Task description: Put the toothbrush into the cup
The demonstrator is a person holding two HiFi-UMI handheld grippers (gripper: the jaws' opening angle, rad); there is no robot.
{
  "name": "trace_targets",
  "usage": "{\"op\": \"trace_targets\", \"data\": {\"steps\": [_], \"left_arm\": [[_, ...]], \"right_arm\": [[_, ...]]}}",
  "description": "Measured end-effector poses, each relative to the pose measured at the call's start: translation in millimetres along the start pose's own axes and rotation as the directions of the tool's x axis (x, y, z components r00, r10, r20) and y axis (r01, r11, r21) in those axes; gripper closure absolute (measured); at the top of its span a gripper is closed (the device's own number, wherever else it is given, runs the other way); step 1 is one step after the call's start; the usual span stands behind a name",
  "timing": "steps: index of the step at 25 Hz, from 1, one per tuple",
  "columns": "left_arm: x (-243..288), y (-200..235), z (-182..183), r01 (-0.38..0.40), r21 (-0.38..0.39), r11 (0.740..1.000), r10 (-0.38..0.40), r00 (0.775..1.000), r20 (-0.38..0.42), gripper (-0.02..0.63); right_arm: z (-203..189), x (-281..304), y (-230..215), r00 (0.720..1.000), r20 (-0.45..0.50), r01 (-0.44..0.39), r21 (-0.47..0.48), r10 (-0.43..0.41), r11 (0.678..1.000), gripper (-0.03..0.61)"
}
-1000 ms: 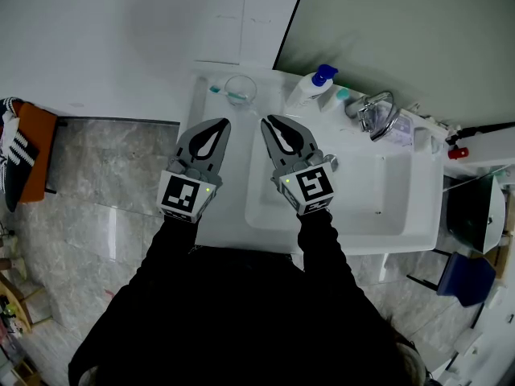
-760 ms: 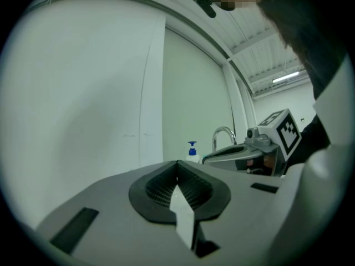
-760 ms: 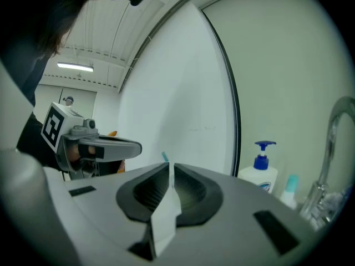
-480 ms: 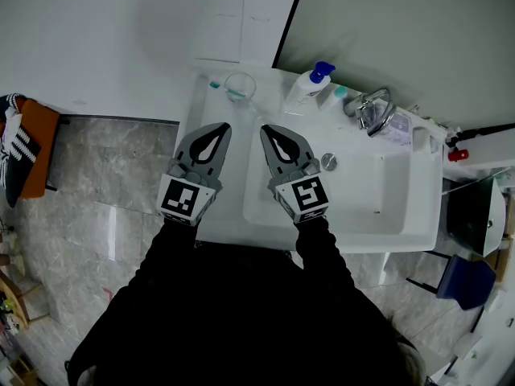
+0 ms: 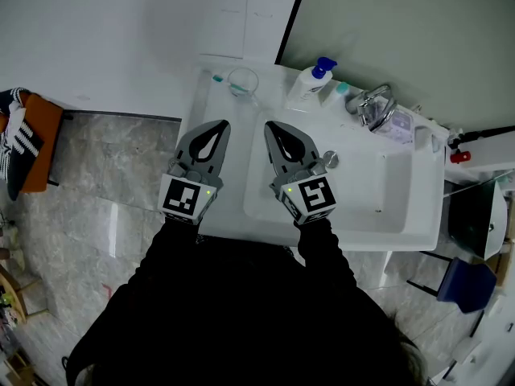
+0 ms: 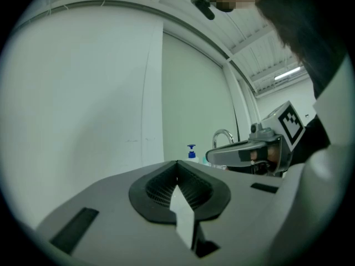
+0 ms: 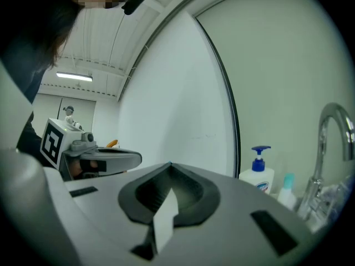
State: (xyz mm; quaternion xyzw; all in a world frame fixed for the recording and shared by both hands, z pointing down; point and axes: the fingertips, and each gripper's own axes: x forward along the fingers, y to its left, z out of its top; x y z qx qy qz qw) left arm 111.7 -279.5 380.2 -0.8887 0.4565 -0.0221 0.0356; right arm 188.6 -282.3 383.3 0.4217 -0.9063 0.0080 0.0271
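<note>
Up top, middle of the frame, the toothbrush (image 5: 216, 79) lies on the bench (image 5: 208, 108) by the cup's (image 5: 242, 80) left side, long axis roughly left-right. It's dead ahead of my left tongs (image 5: 220, 124), the nearer pair, shut and empty. My right tongs (image 5: 269, 125) just closed on nothing.

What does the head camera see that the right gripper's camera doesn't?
Only the head view shows the clear cup with the teal toothbrush at it, the white sink basin and the grey floor. Only the right gripper view shows the strip light overhead. Both show the blue-topped soap bottle, the tap, the left gripper and the right gripper. Both grippers are shut and empty, the right one having just closed.
</note>
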Motion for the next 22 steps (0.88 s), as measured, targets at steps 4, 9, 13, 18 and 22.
{"op": "trace_targets", "data": {"steps": [4,9,13,18,22], "left_arm": [[0,-4,5,0.005,0.006,1.000,-0.005,1.000,0.008,0.604],[1,-9,3,0.009,0.013,1.000,-0.009,1.000,0.004,0.604],[0,-10,1,0.003,0.006,1.000,-0.003,1.000,-0.003,0.604],[0,-4,-1,-0.017,-0.014,1.000,0.016,1.000,-0.008,0.604],[-2,0,-5,-0.028,-0.027,0.999,0.028,0.999,-0.015,0.604]], "right_arm": [[0,-4,2,1.000,0.004,0.003,-0.004,-0.003,1.000,0.577],[2,-7,0,1.000,0.008,0.016,-0.017,-0.016,1.000,0.577],[2,-10,-2,1.000,0.007,0.022,-0.017,-0.022,1.000,0.577],[-2,-12,-6,0.999,0.001,0.035,-0.001,-0.035,0.999,0.577],[-8,-13,-8,0.999,-0.008,0.037,0.000,-0.037,0.999,0.577]]}}
